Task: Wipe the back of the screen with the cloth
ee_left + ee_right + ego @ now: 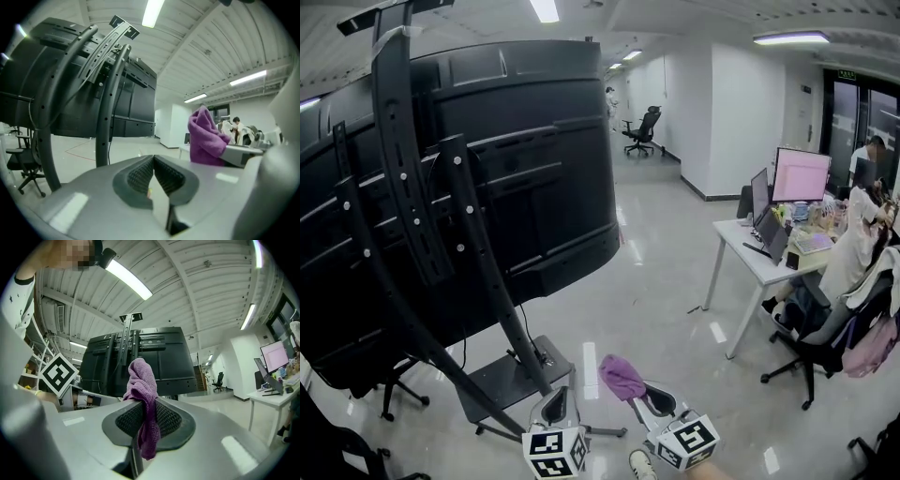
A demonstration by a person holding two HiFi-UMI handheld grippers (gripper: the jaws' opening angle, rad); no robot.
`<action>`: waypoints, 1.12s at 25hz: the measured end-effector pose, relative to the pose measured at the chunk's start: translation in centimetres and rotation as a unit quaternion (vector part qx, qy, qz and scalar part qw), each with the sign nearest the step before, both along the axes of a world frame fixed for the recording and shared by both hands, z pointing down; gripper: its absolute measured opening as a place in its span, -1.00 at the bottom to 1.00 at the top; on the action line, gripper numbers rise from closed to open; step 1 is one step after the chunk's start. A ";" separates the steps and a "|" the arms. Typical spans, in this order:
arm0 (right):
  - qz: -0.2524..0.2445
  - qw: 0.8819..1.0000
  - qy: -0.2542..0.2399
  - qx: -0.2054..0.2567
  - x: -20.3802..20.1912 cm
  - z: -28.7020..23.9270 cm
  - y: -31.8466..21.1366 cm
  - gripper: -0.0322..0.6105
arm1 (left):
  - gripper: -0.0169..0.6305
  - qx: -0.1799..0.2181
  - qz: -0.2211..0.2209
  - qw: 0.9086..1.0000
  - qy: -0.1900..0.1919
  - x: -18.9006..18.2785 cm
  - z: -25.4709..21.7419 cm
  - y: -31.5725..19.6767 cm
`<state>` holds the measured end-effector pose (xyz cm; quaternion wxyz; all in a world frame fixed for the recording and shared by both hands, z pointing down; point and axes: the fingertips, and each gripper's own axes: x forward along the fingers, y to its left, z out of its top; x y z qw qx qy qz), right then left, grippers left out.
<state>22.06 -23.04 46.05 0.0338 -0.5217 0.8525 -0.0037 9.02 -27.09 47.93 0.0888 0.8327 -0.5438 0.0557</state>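
1. The left gripper (555,410) is seen lowest in the head view, just beside the right gripper (656,403). Its jaws are closed together and nothing is held between them
2. The right gripper's jaws are clamped on the purple cloth (622,375). A bunched tuft stands above the pads and a short tail hangs below them
3. The cloth is held low and well apart from the screen (516,159), so wiping is judged not yet begun
4. The screen's back is shown as a large, dark, ribbed panel. It is carried on a floor stand (502,380) and crossed by perforated mounting rails (398,159)
5. For the step to be done well, the cloth should be raised to the panel, and the tuft rather than the jaw tips should be pressed against it
6. Strokes are best run along the ribs and between the rails, where the cloth could be snagged
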 end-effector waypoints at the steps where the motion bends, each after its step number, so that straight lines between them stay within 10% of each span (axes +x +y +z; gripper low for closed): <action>1: -0.001 1.000 0.003 0.000 0.7 0.0 -1.1 -0.74 | -0.92 0.000 -0.001 1.000 0.003 0.8 0.0 -1.2; 12: -0.056 0.994 0.073 0.056 6.6 -6.0 -16.7 -0.74 | -0.92 0.020 -0.054 0.998 0.035 5.5 -2.8 -16.4; 18: -0.063 0.977 0.134 0.153 8.2 -18.0 -25.8 -0.74 | -0.93 0.028 -0.062 0.998 0.020 5.9 -6.3 -22.8; 28: -0.034 0.887 0.300 0.350 3.1 -43.1 -36.6 -0.74 | -0.92 0.051 -0.085 0.995 -0.008 5.3 -12.4 -29.0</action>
